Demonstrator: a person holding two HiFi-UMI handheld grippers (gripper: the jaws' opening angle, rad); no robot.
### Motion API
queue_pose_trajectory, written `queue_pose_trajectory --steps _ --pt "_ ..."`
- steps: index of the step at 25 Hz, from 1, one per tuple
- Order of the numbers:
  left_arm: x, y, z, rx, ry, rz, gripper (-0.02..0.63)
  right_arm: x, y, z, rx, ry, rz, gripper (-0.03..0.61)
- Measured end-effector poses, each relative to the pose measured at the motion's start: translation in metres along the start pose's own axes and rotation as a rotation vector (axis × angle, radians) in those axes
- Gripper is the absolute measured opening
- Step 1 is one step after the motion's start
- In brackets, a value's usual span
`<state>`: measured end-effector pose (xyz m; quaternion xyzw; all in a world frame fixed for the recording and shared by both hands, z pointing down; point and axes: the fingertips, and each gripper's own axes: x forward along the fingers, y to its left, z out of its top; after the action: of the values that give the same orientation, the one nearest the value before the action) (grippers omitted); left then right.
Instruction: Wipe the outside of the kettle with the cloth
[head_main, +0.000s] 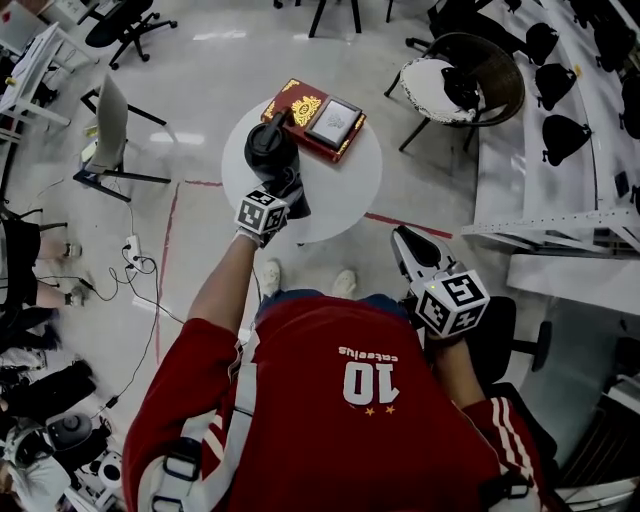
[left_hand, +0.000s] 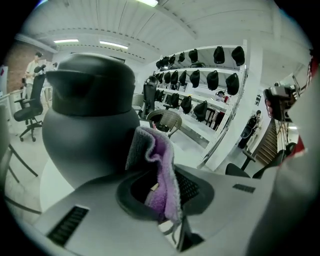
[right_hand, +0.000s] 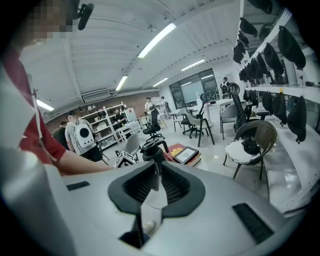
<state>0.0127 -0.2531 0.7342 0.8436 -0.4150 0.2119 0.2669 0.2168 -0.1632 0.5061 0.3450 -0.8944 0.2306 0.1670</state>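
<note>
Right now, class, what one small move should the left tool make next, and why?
Probably ease the left tool forward so the cloth presses on the side of the kettle, ready to wipe. That tool is shut on the cloth, whose free end stands right beside the dark wall of the kettle; contact is unclear. The right tool is shut, empty and far back.

One kettle (head_main: 268, 148), one cloth (left_hand: 161, 172), one table (head_main: 345, 192), one book (head_main: 296, 107), two tools (left_hand: 162, 197) (right_hand: 155, 176).
</note>
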Motion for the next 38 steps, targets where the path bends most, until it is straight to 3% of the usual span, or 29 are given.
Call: queue_pose_trajectory --steps 8,16,24,38 --pt "0.007 -0.021 0.034 0.059 -0.043 -0.017 0.057 -0.003 -0.005 0.012 -0.014 -0.015 0.011 0.052" --pt "-0.023 -0.047 0.082 0.176 -0.135 -0.053 0.057 0.015 0.011 0.035 -0.042 -0.046 0.034 0.052" --pt "-0.098 -0.067 0.126 0.316 -0.239 -0.065 0.057 0.041 0.047 0.069 -0.06 -0.108 0.062 0.052" --pt "-0.248 -0.081 0.204 0.413 -0.487 -0.024 0.057 0.044 0.094 0.144 -0.119 -0.275 0.043 0.051"
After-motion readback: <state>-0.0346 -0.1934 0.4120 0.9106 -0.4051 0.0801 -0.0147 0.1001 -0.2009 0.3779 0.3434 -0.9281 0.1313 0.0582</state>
